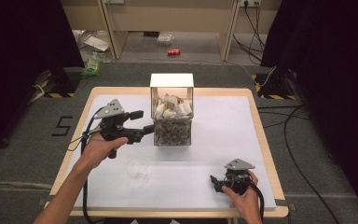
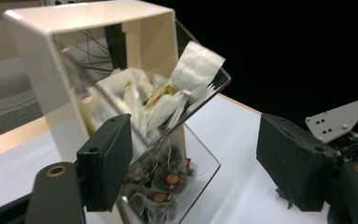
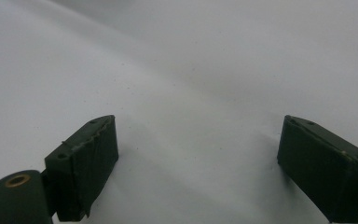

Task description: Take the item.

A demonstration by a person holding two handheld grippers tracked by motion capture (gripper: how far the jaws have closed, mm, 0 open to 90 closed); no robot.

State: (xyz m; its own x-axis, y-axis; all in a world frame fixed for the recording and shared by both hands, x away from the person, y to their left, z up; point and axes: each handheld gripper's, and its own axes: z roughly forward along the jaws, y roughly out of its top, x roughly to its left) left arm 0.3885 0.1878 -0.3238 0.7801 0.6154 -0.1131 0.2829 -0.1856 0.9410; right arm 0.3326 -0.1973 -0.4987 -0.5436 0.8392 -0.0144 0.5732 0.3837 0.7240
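The left claw, held wide and empty at nine o'clock of the box, is judged approaching; careful alignment is next required.

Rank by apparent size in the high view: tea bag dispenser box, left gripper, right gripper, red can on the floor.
1. Tea bag dispenser box, clearly largest.
2. Left gripper.
3. Right gripper, which looks somewhat smaller than the left, but it is angled differently, so that gap is unsure.
4. Red can, smallest, though it lies farthest from the camera.
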